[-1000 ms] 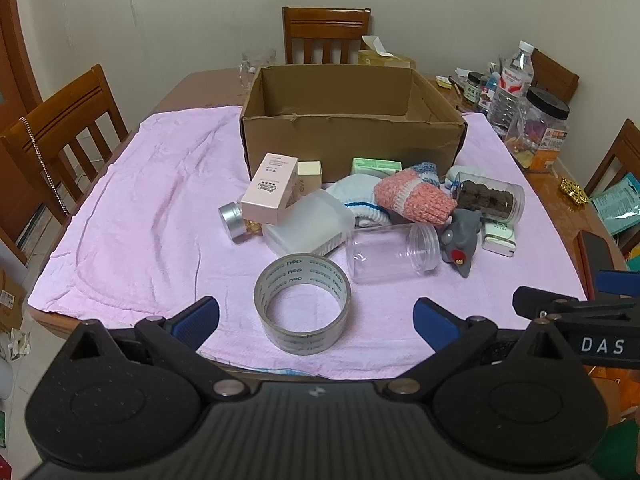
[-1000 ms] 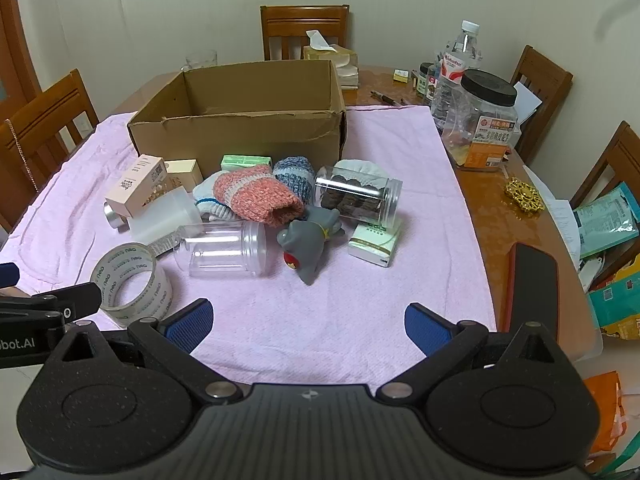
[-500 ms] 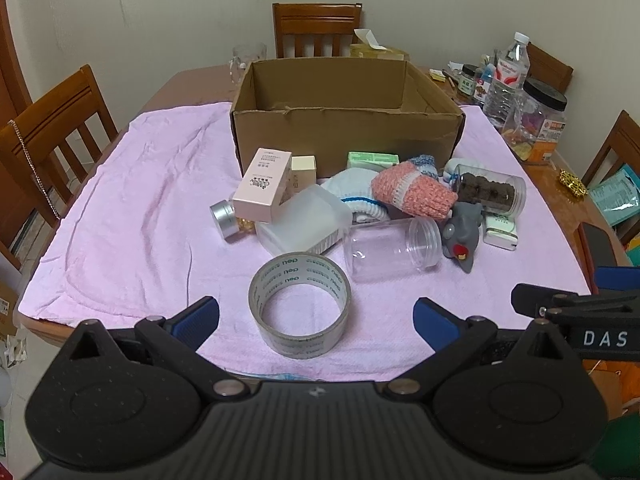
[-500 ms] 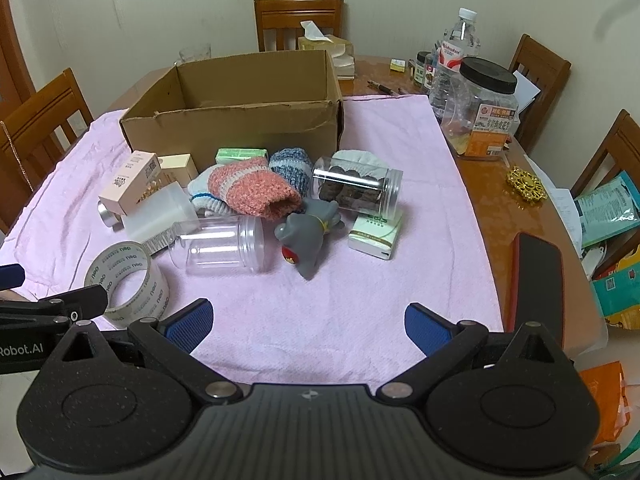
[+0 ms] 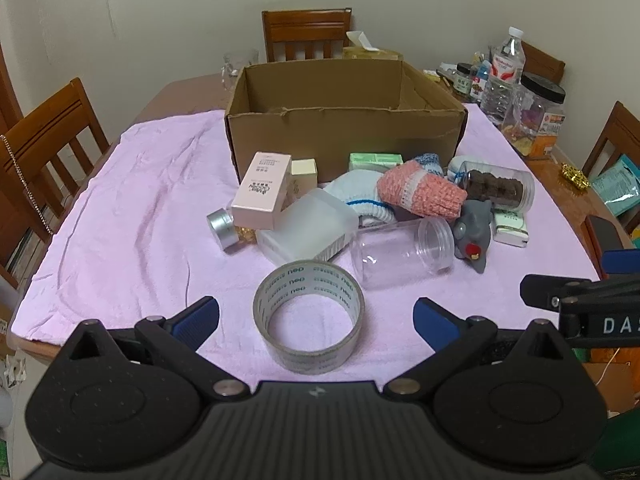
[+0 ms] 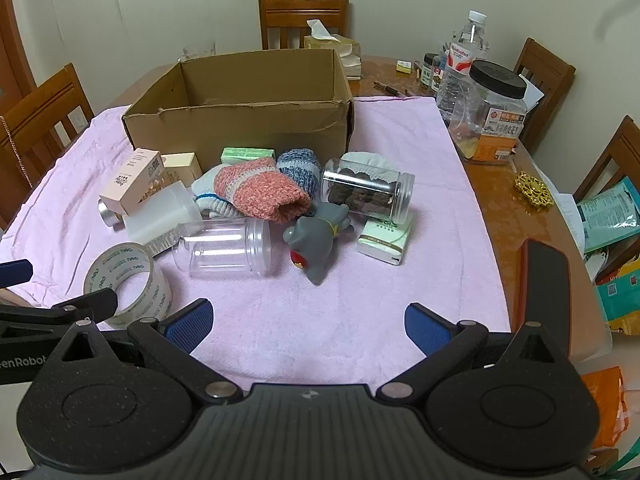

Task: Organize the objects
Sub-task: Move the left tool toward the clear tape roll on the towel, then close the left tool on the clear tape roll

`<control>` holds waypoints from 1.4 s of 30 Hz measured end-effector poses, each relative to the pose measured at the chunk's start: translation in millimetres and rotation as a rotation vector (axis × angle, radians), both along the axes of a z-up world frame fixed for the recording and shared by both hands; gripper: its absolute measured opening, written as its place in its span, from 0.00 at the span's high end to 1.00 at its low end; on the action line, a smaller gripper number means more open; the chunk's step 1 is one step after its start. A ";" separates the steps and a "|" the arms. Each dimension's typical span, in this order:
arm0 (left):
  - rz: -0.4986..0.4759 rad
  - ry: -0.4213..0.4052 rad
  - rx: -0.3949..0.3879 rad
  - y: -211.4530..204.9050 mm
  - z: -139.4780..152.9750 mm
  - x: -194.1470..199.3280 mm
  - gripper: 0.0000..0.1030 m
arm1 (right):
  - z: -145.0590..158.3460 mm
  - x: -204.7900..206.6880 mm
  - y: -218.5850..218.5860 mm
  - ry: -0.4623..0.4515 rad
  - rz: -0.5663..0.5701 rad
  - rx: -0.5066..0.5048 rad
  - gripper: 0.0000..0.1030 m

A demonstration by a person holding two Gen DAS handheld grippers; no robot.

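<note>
On the tabletop [image 5: 172, 92] we see the box [image 5: 344, 136] near the far edge, the clutter just before it. The tape [image 5: 309, 316] lies nearest the near edge, between our left tongs [image 5: 316, 316]; our right tongs [image 6: 307, 322] also gape, holding nothing.

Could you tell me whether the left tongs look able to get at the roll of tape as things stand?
Probably yes. The roll of tape lies flat on the pink cloth right ahead of the open left tongs, with nothing between them; the empty clear jar lies just beyond.
</note>
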State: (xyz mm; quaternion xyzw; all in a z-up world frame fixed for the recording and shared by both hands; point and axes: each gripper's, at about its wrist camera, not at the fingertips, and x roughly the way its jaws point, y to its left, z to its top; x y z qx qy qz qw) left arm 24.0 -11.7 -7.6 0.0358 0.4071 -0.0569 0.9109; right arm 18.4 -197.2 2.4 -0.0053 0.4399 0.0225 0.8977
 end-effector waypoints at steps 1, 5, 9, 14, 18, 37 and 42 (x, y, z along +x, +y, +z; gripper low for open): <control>-0.003 -0.006 -0.001 0.5 -1.2 0.9 0.01 | -0.4 0.3 0.5 -0.003 0.001 0.000 0.00; -0.022 -0.025 -0.004 1.8 -8.6 4.6 0.01 | -4.1 2.6 0.9 -0.015 0.015 -0.002 0.00; -0.039 -0.041 0.005 2.5 -19.4 9.5 0.01 | -10.7 4.5 0.2 -0.029 0.031 0.005 0.00; -0.056 -0.042 0.020 3.7 -38.0 16.3 0.01 | -22.5 4.0 1.0 -0.050 0.052 -0.002 0.00; -0.077 -0.038 0.028 4.6 -51.7 20.0 0.01 | -32.2 3.7 4.4 -0.052 0.071 -0.023 0.00; -0.124 -0.013 -0.082 21.6 -83.8 45.0 0.09 | -56.8 14.6 19.5 -0.015 0.114 -0.044 0.00; -0.152 0.002 -0.108 20.9 -85.3 48.8 0.17 | -59.2 20.7 26.0 0.000 0.107 -0.043 0.00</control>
